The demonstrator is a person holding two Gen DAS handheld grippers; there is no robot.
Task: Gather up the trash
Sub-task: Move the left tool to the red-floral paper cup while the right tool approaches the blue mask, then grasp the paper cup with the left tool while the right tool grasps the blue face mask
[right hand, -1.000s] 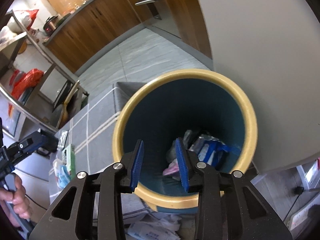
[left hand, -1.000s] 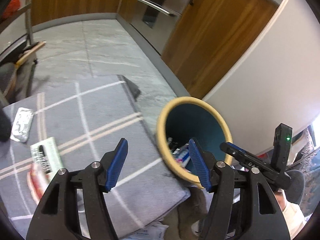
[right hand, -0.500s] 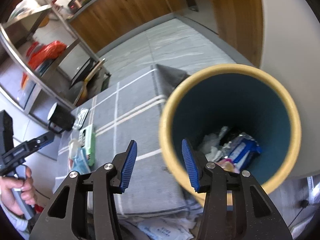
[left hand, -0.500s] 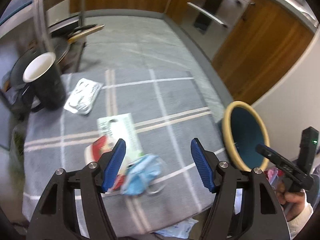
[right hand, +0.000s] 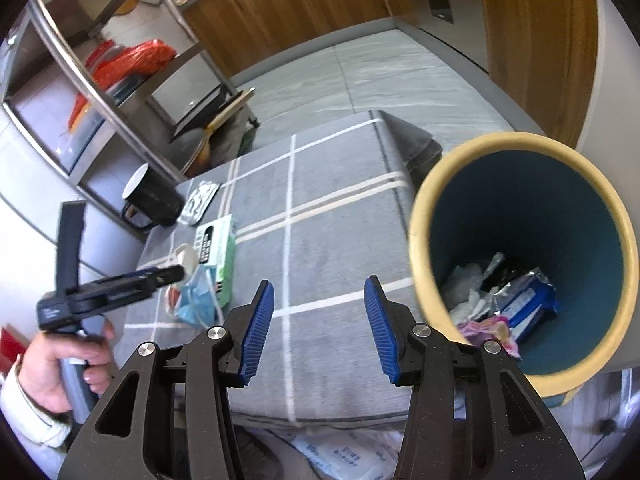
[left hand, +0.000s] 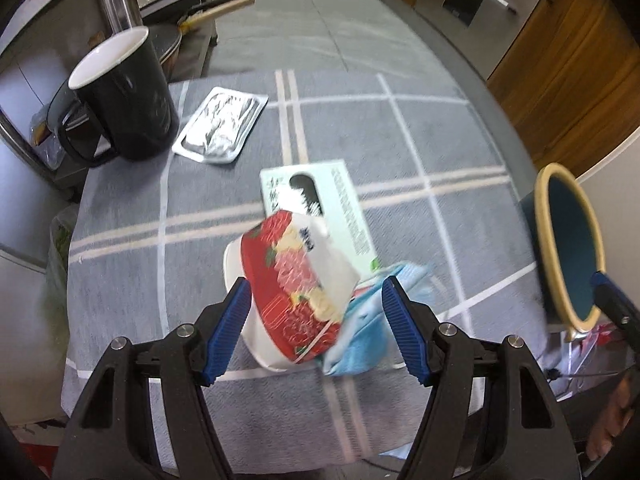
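Observation:
My left gripper [left hand: 316, 322] is open, its jaws straddling a red and white instant-noodle cup [left hand: 292, 292] lying tilted on the grey checked tablecloth [left hand: 440, 128]. A blue face mask [left hand: 368, 320] lies under its right side, and a pale green flat box [left hand: 324, 208] lies behind. A foil blister pack [left hand: 220, 124] lies further back. My right gripper [right hand: 316, 328] is open and empty above the cloth, left of the blue bin with a yellow rim [right hand: 516, 216], which holds several wrappers [right hand: 516, 304]. The bin also shows in the left wrist view [left hand: 568, 240].
A black mug [left hand: 128, 96] stands at the back left of the table. A metal shelf rack [right hand: 100, 80] stands beyond the table's left side. Wooden cabinets [right hand: 320, 4] line the far wall. White packets [right hand: 340, 456] lie on the floor below the table's front edge.
My left gripper has swung left from the bin to the noodle cup and closed in on it. My right gripper has drawn back from over the bin, moved left, and its jaws have widened.

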